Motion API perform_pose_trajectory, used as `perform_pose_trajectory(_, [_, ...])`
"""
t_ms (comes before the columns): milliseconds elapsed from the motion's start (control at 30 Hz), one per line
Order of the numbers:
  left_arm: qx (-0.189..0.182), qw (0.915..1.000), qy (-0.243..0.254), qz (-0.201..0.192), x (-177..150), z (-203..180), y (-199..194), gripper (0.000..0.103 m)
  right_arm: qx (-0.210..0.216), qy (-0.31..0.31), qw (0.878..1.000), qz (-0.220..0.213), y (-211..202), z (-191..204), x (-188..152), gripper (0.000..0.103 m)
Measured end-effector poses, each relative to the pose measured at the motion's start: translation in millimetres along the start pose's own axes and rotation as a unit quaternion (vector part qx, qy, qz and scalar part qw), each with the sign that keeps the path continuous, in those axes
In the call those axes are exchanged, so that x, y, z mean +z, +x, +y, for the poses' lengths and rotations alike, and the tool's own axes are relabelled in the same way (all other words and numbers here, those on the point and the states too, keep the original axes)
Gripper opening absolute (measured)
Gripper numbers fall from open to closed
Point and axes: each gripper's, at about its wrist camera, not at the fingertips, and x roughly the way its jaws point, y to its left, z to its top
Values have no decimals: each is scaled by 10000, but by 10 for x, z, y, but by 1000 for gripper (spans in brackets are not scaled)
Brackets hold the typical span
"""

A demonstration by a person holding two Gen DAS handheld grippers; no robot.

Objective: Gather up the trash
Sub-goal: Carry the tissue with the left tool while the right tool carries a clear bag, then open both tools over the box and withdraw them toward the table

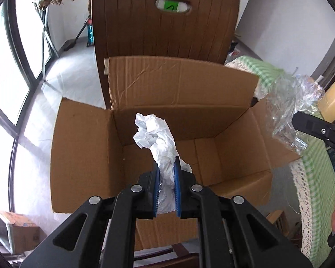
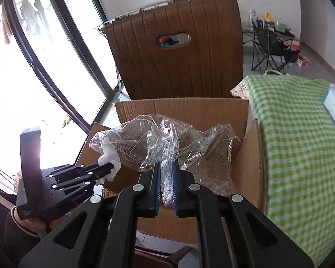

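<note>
Cardboard box (image 1: 158, 116) before chair (image 1: 165, 22), table (image 2: 301, 134) at its right

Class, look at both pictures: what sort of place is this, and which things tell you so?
Probably a lived-in home, perhaps a dining area: a brown chair, a table under a green checked cloth, and a floor-length window.

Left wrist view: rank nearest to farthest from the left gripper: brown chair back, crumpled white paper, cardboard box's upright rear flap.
1. crumpled white paper, clamped in the left gripper, sticking up over the box.
2. cardboard box's upright rear flap, behind the paper, across the open box.
3. brown chair back, top centre, behind the flap.
</note>
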Motion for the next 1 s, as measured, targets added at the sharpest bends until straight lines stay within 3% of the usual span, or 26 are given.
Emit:
perform_pose_trajectory(133, [77, 9985, 72, 529, 78, 7, 335, 13, -217, -135, 9979, 598, 503, -60, 138, 10])
perform_pose_trajectory(167, [61, 9977, 64, 671, 81, 11, 392, 27, -299, -173, 9965, 758, 622, -87, 153, 10])
perform_pose_trajectory(200, [60, 9971, 39, 751, 74, 18, 419, 35, -331, -190, 9955, 867, 710, -96, 170, 10])
perform_pose_trajectory(267, [34, 9974, -4, 717, 48, 25, 394, 60, -539, -263, 9925, 1063, 853, -122, 163, 10])
perform_pose_trajectory(333, [22, 9978, -39, 655, 51, 45, 325, 70, -710, -474, 9893, 1186, 955, -107, 155, 13])
perform_pose_trajectory(367, [-9, 9982, -73, 594, 56, 76, 274, 72, -714, -502, 9880, 1273, 1008, -109, 152, 16])
perform_pose_trajectory(433, [-42, 9986, -208, 475, 19, 142, 167, 76, -778, -542, 9857, 1394, 1096, -98, 144, 43])
perform_pose_trajectory(500, [-139, 9988, -334, 327, 11, 201, 40, 78, -861, -612, 9848, 1379, 1103, -69, 153, 60])
perform_pose_trajectory(667, [-183, 9994, -282, 66, 0, 277, -201, 83, -735, -513, 9897, 1117, 927, -86, 280, 71])
perform_pose_trajectory(833, [-154, 9989, -414, -123, 0, 400, -392, 83, -788, -485, 9920, 857, 708, 6, 389, 72])
perform_pose_trajectory(1000, [-291, 9980, -486, -289, -20, 433, -642, 85, -891, -653, 9912, 727, 374, 233, 252, 72])
